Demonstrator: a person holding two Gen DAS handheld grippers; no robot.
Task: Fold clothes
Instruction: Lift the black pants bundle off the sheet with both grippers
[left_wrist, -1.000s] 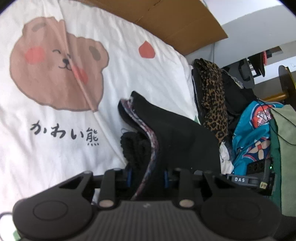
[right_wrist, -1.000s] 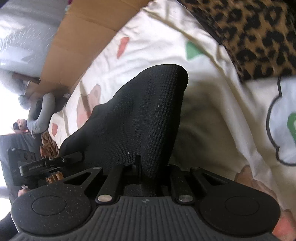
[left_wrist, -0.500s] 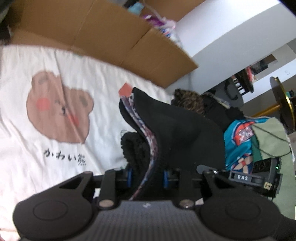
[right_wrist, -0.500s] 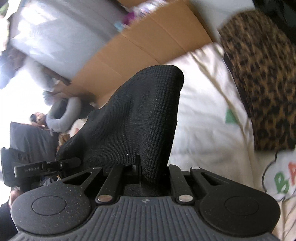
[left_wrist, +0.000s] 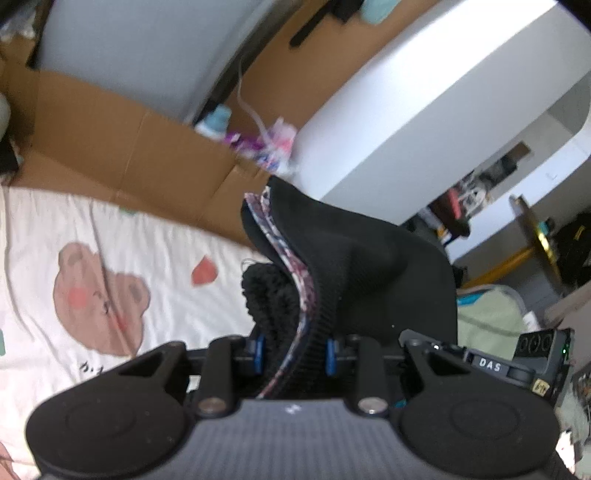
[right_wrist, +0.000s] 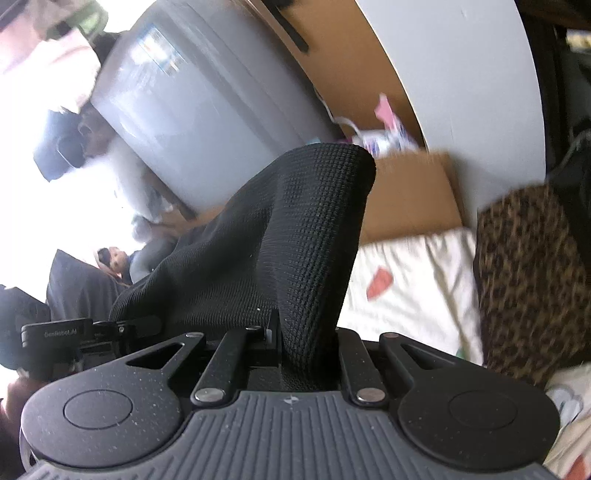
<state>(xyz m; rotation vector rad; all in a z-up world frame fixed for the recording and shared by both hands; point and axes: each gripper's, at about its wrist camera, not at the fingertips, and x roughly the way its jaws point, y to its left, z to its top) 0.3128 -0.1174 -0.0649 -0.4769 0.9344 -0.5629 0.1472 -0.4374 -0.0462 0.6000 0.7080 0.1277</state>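
Clamping a thick bunch of the black knit garment (left_wrist: 354, 266), the left gripper (left_wrist: 294, 355) held it at centre frame, patterned lining showing along the fold. The right gripper (right_wrist: 306, 341) pinched another edge of the same cloth, jaws nearly together. Lower left lay the bear-print sheet (left_wrist: 122, 266); a leopard-print garment (right_wrist: 528, 280) sat at right.

The knit garment (left_wrist: 369, 266) is black, with a mottled purple, pink and white lining along its edge. The bed sheet (left_wrist: 155, 236) is white, printed with a brown bear with pink cheeks, red-orange spots and black script. A leopard-print cloth (right_wrist: 528, 280) is tan with black spots; the cardboard (left_wrist: 122, 155) is plain brown.
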